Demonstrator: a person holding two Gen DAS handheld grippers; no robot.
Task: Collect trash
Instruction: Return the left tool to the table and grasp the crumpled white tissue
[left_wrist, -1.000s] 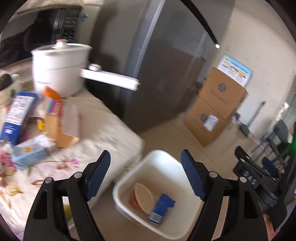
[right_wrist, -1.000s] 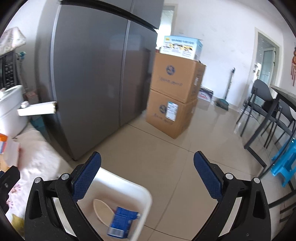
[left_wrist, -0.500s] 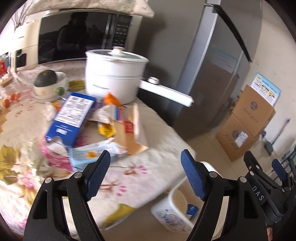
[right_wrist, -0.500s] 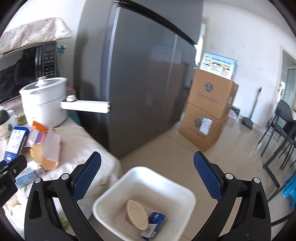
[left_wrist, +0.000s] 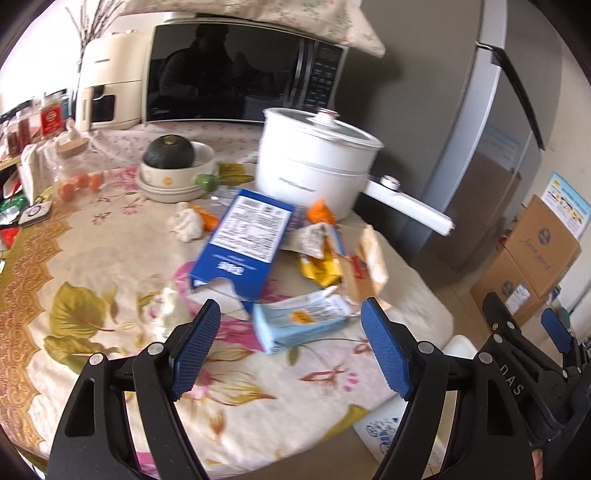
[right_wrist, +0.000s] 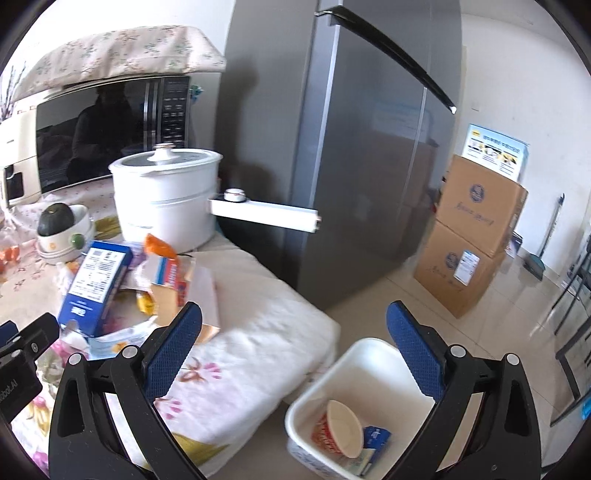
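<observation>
Grey fridge, stacked cardboard boxes, pale tiled floor, white walls

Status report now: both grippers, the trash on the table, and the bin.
Left gripper open, empty; right gripper open, empty. Blue box and wrappers lie on table. Bin on floor holds a cup. Nothing blocking.

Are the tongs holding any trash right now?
No. The left tongs and the right tongs are both open with nothing between their pads. The trash, like the blue carton, lies on the table.
</observation>
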